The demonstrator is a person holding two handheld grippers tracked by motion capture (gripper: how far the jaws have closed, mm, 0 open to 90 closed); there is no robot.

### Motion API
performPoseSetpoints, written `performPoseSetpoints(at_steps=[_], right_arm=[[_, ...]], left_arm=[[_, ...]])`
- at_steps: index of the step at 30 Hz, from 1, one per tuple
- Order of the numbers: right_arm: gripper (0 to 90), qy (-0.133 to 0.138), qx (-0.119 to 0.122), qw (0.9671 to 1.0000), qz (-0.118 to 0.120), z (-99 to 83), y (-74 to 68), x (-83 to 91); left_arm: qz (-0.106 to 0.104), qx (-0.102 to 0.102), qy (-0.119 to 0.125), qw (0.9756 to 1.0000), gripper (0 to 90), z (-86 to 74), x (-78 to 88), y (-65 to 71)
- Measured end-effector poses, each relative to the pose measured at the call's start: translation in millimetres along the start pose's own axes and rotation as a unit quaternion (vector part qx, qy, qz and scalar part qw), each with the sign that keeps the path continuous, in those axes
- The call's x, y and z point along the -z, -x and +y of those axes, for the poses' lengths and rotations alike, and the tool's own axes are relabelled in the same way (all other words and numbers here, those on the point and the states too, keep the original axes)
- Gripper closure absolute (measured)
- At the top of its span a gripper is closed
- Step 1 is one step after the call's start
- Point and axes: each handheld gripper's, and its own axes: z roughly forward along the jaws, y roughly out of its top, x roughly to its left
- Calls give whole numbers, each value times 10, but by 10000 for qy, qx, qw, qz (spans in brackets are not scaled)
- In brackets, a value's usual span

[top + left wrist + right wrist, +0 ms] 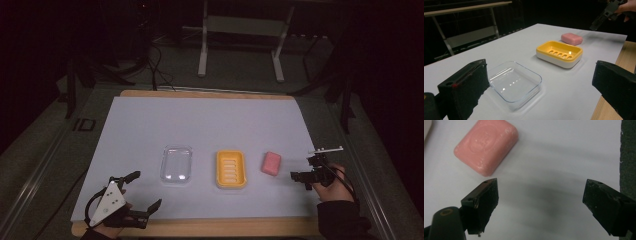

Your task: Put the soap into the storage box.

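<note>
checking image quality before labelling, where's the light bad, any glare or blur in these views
High view: dim, room beyond the white sheet nearly black. Left gripper view: soft highlights on the clear dish; the yellow soap tray and pink soap read clearly. Right gripper view: soap sharp, a blurry grey shadow on the sheet between the open jaws of the right hand-held gripper.

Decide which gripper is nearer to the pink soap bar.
Right. The right gripper hovers just beside the pink soap bar, jaws open and empty. The left gripper sits at the table's near edge, beyond the clear dish.
</note>
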Motion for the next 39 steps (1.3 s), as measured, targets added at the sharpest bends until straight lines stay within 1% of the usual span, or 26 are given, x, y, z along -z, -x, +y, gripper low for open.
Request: performPoseSetpoints(at_steps=[2, 3, 4, 5, 10, 11, 12, 13, 14, 16, 17, 18, 20, 21, 22, 23, 24, 26, 28, 30, 32, 35, 36, 39], right_arm=[[134, -249, -32, 9997, 10, -2, 8, -11], [134, -249, -32, 9997, 10, -2, 8, -11], [134, -382, -34, 9993, 20, -3, 9, -18], [136, -630, -33, 9980, 51, -11, 13, -33], [140, -1006, -89, 9947, 177, -34, 3, -44], [142, -1098, -95, 9937, 224, -37, 2, -45], [142, -1098, -95, 9937, 224, -37, 2, -45], [145, -1224, -62, 9922, 222, -44, -5, -40], [145, -1224, -62, 9922, 222, -44, -5, -40], [145, -1308, -71, 9910, 265, -49, -16, -19], [146, -1369, -77, 9902, 282, -53, -22, -13], [147, -1479, -71, 9885, 292, -62, -38, -11], [158, -1639, -9, 9860, 313, -80, -67, -11], [161, -1760, 0, 9838, 328, -98, -89, -16], [161, -1760, 0, 9838, 328, -98, -89, -16], [161, -1897, 55, 9813, 324, -126, -121, -23], [161, -1927, 58, 9806, 358, -137, -133, -22], [161, -1939, 60, 9803, 382, -149, -153, -19], [156, -2071, 92, 9775, 400, -167, -174, -34], [152, -2132, 171, 9762, 368, -187, -204, -55], [145, -2215, 143, 9742, 409, -202, -233, -69], [142, -2192, 210, 9747, 386, -212, -266, -73], [141, -2253, 221, 9731, 431, -216, -310, -74], [141, -2276, 297, 9722, 468, -213, -375, -87]], left_arm=[[1, -12, -14, 10000, 10, 0, -2, 2], [4, -16, -20, 10000, 10, 0, -3, 2], [6, -20, -24, 10000, 9, -1, -4, 2], [5, -18, -28, 10000, 9, -2, -5, 1], [3, -30, -46, 10000, 10, -4, -6, 2], [6, -34, -58, 10000, 9, -4, -7, 2], [6, -34, -58, 10000, 9, -4, -7, 2], [3, -33, -68, 10000, 10, -5, -8, 3], [3, -33, -68, 10000, 9, -5, -8, 3], [-1, -29, -74, 10000, 9, -6, -12, 2], [4, -36, -91, 10000, 10, -6, -13, 2], [4, -37, -102, 9999, 9, -7, -14, 2], [7, -36, -101, 9999, 9, -9, -18, 3], [7, -36, -101, 9999, 9, -9, -18, 3], [6, -38, -106, 9999, 9, -9, -18, 3], [8, -41, -106, 9999, 9, -9, -18, 4], [5, -36, -105, 9999, 9, -10, -17, 3], [3, -35, -108, 9999, 10, -11, -17, 3], [2, -34, -119, 9999, 10, -12, -19, 4], [-1, -32, -114, 9999, 10, -12, -19, 4], [1, -31, -114, 9999, 9, -12, -18, 4], [-1, -27, -109, 9999, 10, -11, -18, 4], [-4, -33, -116, 9999, 9, -11, -21, 4], [-5, -44, -124, 9999, 9, -11, -22, 5]])
